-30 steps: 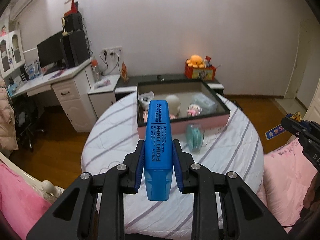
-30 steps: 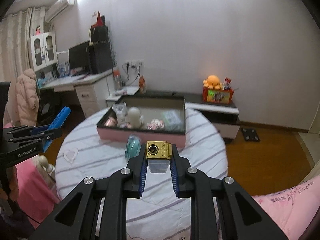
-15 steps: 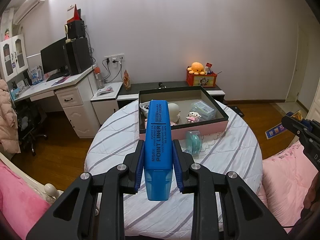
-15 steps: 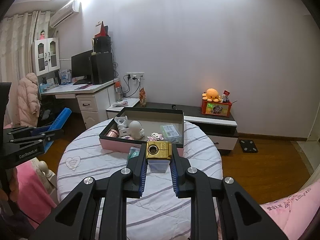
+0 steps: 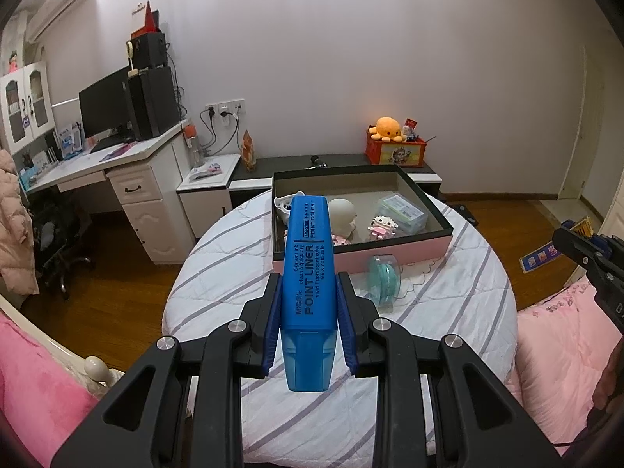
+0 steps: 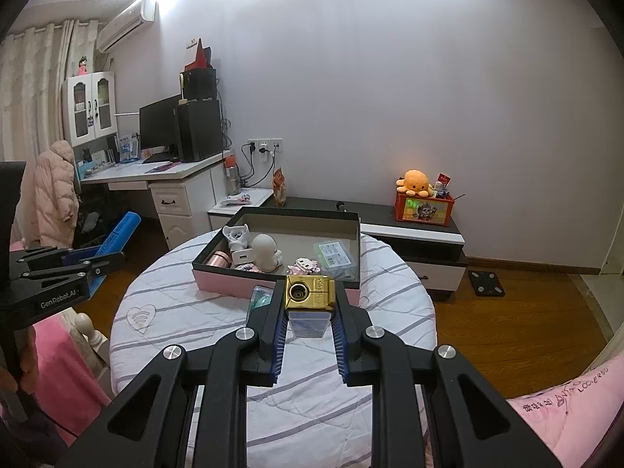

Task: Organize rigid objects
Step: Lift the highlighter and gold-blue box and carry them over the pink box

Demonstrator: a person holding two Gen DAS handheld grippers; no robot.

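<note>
My left gripper (image 5: 309, 292) is shut on a blue POINT LINER highlighter (image 5: 309, 265), held well above the round table. It also shows in the right wrist view (image 6: 117, 236) at the left. My right gripper (image 6: 310, 296) is shut on a small gold-topped sharpener (image 6: 310, 292) with a clear base, held above the table. The pink open box (image 5: 362, 251) on the table's far side holds a white figure (image 5: 342, 214), a clear case (image 5: 401, 212) and small toys. A teal tape roll (image 5: 384, 279) stands on the table in front of the box.
The round table (image 6: 195, 304) has a white striped cloth. A pink bed (image 5: 561, 335) lies at the right, and pink bedding at the left. A white desk (image 5: 128, 187) with a monitor stands at the back left. A low dark cabinet (image 6: 413, 230) carries an orange toy box.
Both grippers have pulled back and up from the table, so the table and box look smaller and farther away. Each gripper holds the same object as before.
</note>
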